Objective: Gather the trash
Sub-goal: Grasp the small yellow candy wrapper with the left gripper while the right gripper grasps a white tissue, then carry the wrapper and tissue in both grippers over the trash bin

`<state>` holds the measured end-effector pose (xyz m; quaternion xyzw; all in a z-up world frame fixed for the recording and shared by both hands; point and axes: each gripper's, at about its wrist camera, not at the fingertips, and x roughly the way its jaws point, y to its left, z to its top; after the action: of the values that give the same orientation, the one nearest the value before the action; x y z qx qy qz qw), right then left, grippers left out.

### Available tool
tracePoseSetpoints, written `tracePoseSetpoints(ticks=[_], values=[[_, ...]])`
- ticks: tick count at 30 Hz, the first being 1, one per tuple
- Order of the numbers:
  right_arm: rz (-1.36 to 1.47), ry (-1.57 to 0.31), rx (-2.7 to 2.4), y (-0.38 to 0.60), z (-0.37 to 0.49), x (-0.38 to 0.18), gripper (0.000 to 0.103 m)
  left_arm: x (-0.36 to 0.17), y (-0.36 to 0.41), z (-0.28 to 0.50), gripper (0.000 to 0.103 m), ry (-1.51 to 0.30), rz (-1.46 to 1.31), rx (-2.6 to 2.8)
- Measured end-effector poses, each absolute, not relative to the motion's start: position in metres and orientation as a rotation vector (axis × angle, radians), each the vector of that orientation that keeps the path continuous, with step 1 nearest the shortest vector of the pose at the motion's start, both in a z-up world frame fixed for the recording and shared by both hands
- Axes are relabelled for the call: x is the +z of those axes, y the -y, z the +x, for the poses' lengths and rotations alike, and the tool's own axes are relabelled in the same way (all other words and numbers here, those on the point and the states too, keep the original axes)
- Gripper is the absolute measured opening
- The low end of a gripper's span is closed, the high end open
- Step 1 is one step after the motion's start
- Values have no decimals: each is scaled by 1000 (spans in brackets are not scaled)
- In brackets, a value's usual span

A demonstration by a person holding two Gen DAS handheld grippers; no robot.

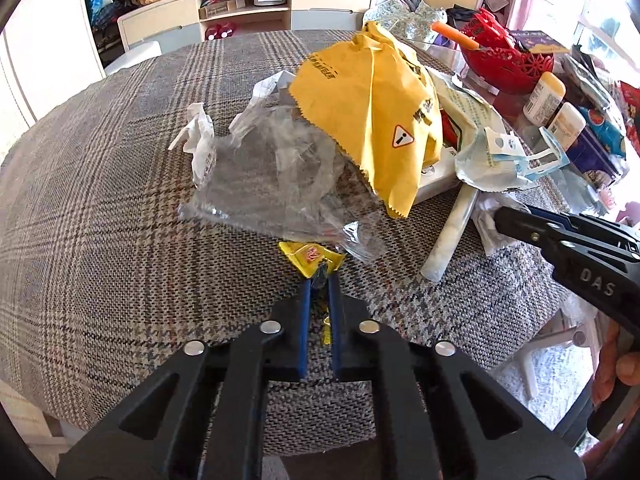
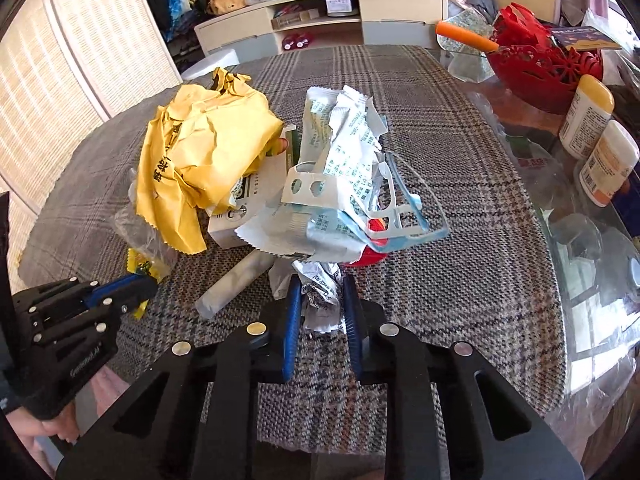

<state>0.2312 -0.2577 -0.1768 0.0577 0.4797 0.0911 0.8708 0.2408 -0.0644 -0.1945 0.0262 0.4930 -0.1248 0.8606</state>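
Observation:
A heap of trash lies on the plaid-covered table point(image 1: 100, 208): a big yellow mailer bag point(image 1: 368, 120), clear plastic film point(image 1: 276, 184), crumpled white paper point(image 1: 200, 140), a white box point(image 2: 240, 220), blue-white wrappers point(image 2: 344, 184) and a whitish tube point(image 2: 236, 284). My left gripper point(image 1: 320, 276) is shut on a small yellow wrapper point(image 1: 310, 258) at the heap's near edge. My right gripper point(image 2: 320, 292) is shut on a crumpled white printed wrapper point(image 2: 322, 300) at the heap's near side. The right gripper also shows in the left wrist view point(image 1: 500, 218), the left gripper in the right wrist view point(image 2: 154, 282).
A red openwork basket point(image 2: 540, 64) with an orange-handled tool point(image 2: 466, 34) stands at the back right. Two white bottles point(image 2: 600, 140) and clutter sit on glass at the right. A TV cabinet point(image 2: 320, 16) stands behind the table.

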Motion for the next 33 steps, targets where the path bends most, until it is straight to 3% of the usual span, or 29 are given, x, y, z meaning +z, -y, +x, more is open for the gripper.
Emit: tracePoseSetpoints(ticks=[18, 33], values=[[173, -1010, 257, 252, 152, -158, 21, -179, 57, 149, 1, -1033, 22, -276], [177, -1082, 254, 248, 117, -188, 21, -183, 44, 85, 1, -1040, -34, -280]])
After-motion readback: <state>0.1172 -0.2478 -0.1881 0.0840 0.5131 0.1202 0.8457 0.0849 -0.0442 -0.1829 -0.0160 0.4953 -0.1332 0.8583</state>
